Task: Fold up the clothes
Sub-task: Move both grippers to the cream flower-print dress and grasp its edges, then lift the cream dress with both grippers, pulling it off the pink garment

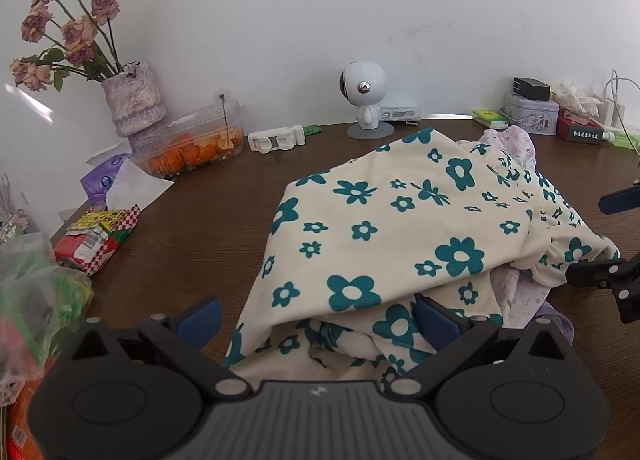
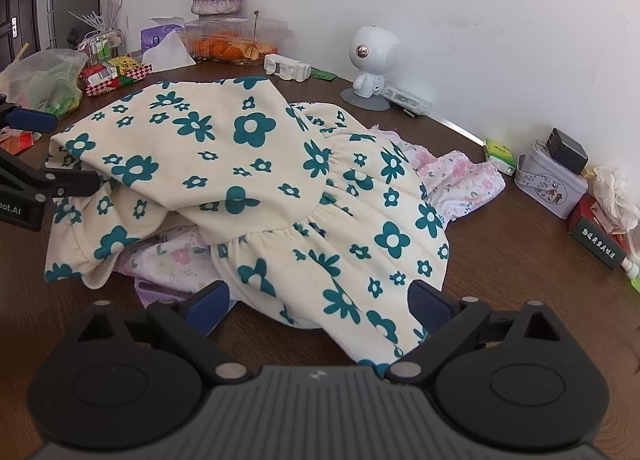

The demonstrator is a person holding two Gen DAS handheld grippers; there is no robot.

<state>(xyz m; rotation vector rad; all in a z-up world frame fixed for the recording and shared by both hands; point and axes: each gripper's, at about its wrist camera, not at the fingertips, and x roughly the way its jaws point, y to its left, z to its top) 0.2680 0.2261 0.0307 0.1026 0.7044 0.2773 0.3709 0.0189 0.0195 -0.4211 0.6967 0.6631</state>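
Observation:
A cream garment with teal flowers [image 1: 380,227] [image 2: 248,163] lies crumpled on the brown table [image 1: 192,227] [image 2: 520,268]. It rests on top of a pale pink floral garment [image 1: 516,147] [image 2: 460,175]. My left gripper [image 1: 318,322] stands open at the garment's near edge; one pad is off the cloth and the other is against a fold. In the right wrist view it [image 2: 44,151] reaches in at the pile's left side. My right gripper [image 2: 320,306] is open, with the hem lying between its fingers and neither pad pressing on it. In the left wrist view it [image 1: 612,238] shows at the right edge.
Along the wall stand a vase of dried roses [image 1: 134,99], a clear box of orange peel [image 1: 192,143], a white robot-shaped figure [image 1: 364,91] [image 2: 372,55] and a tin [image 1: 530,113] [image 2: 552,183]. Snack packets [image 1: 96,236] and a plastic bag [image 1: 36,284] crowd the left.

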